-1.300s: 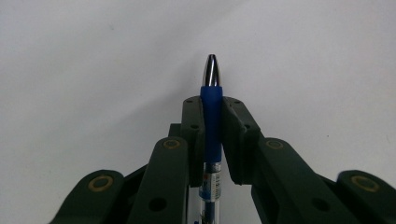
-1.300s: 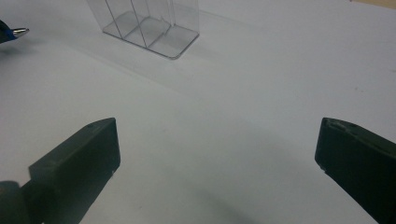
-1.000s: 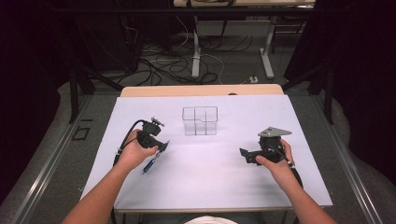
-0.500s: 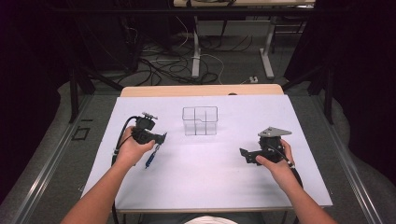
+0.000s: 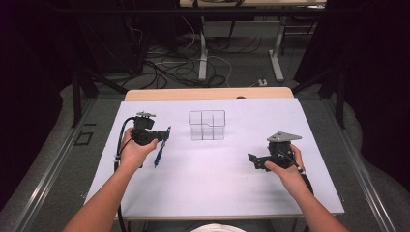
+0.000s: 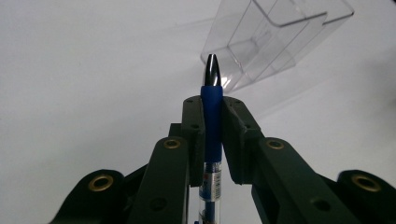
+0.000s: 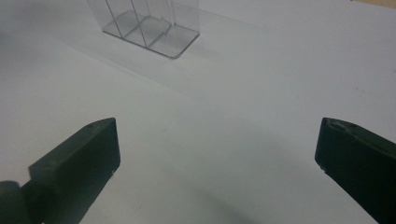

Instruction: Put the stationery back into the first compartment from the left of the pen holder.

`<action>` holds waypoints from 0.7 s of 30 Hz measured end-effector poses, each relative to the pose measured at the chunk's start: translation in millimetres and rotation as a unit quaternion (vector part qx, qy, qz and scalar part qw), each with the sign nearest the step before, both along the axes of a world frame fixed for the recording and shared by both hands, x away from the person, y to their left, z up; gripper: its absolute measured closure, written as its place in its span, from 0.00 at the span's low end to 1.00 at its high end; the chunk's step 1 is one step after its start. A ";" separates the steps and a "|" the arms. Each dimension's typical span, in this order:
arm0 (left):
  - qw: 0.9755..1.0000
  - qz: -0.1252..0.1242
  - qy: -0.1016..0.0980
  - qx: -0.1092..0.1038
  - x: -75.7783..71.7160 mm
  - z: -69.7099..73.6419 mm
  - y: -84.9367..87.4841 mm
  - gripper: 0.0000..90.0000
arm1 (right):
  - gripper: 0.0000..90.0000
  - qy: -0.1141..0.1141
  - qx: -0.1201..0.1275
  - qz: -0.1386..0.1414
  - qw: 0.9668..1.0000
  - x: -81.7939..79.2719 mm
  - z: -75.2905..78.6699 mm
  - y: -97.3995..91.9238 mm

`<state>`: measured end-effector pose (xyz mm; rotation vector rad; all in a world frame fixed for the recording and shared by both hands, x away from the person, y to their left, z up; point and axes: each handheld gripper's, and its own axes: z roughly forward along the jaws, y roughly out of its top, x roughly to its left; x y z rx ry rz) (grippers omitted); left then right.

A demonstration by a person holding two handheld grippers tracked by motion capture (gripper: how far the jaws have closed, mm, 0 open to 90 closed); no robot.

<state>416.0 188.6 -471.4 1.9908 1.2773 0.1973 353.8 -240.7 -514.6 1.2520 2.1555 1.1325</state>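
Counter (image 5: pixel 217 193): white sheet over pale wood top, wood strip showing at far edge. Beyond: grey floor, tangled cables (image 5: pixel 164 67), desk legs, dark surroundings.

Left gripper (image 5: pixel 162 135): pinching blue pen (image 5: pixel 158 154) by its grip, lifted clear of counter, left of clear divided box (image 5: pixel 207 124). Pen long axis along jaws; black tip (image 6: pixel 212 70) past jaw ends, aimed toward box in left gripper view; barrel trailing back toward person in high view.

Right gripper (image 5: pixel 254 160): jaws spread wide, nothing between, low over right side of counter.
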 end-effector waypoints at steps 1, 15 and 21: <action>1.000 0.006 -0.008 -0.007 -0.4 0.9 -0.3 0.89 | 0.00 0.000 0.000 0.000 1.000 0.0 0.0 0.0; 0.994 0.037 -0.091 -0.054 1.5 21.1 -6.2 0.89 | 0.00 0.005 0.008 -0.002 1.000 -0.4 -0.3 -1.6; 0.986 0.041 -0.138 -0.083 7.6 38.9 -13.1 0.89 | 0.00 -0.001 0.009 -0.001 1.000 -1.1 1.1 -3.0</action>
